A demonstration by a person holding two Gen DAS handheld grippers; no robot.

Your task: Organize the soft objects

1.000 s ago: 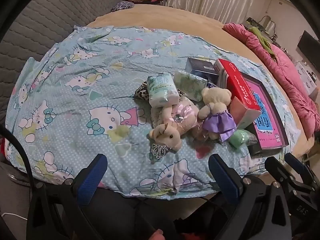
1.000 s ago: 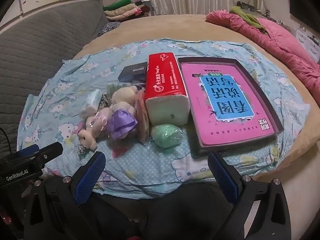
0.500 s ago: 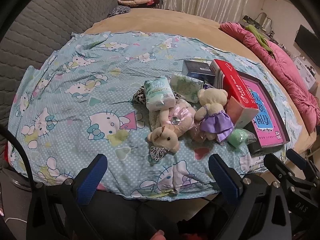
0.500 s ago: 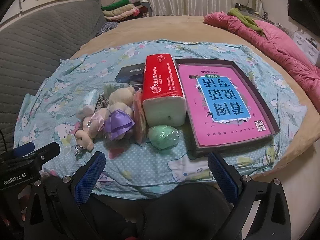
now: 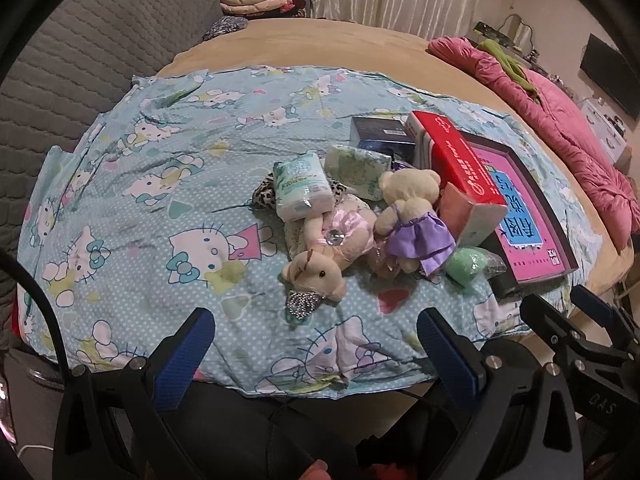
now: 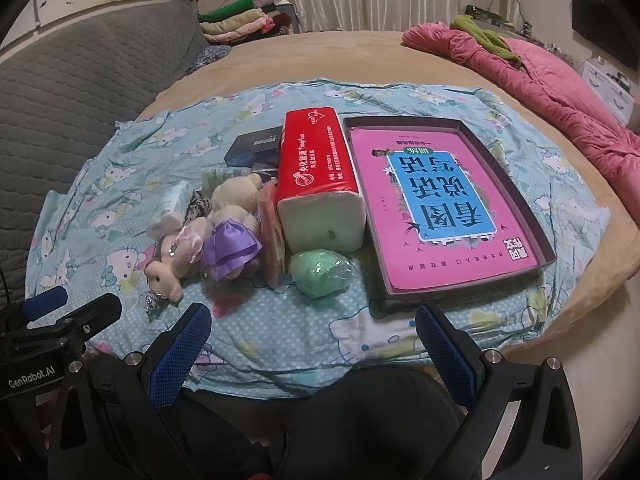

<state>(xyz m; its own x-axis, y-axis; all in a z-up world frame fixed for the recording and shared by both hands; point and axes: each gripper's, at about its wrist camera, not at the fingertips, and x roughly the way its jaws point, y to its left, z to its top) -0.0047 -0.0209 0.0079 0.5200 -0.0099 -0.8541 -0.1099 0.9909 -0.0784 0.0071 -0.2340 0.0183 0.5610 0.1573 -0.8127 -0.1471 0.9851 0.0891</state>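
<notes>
A round bed (image 6: 360,52) fills the scene, with one blue cartoon-cat sheet (image 5: 160,168) spread over its near half and one pink quilt (image 6: 560,92) bunched along the far right edge. On the sheet lies one shallow dark box (image 6: 548,254) with a pink book (image 6: 440,204) lying flat inside. Touching the box's left wall is one large red tissue pack (image 6: 316,164), its white end facing the cameras. Behind it sits one dark blue box (image 5: 380,134).

Left of the red pack is a huddle of soft things: two plush toys, one bear in a purple dress (image 5: 412,216) and one in a pink dress (image 5: 328,248) lying on its back; two small pale-green tissue packets (image 5: 302,188) (the second (image 5: 358,168) just behind the first); one leopard-print item (image 5: 266,196) partly hidden beneath them; and one green wrapped ball (image 6: 322,274) in front of the red pack.

The left gripper (image 5: 316,344) and right gripper (image 6: 314,340) hover at the bed's near edge, both spread wide and holding nothing.
</notes>
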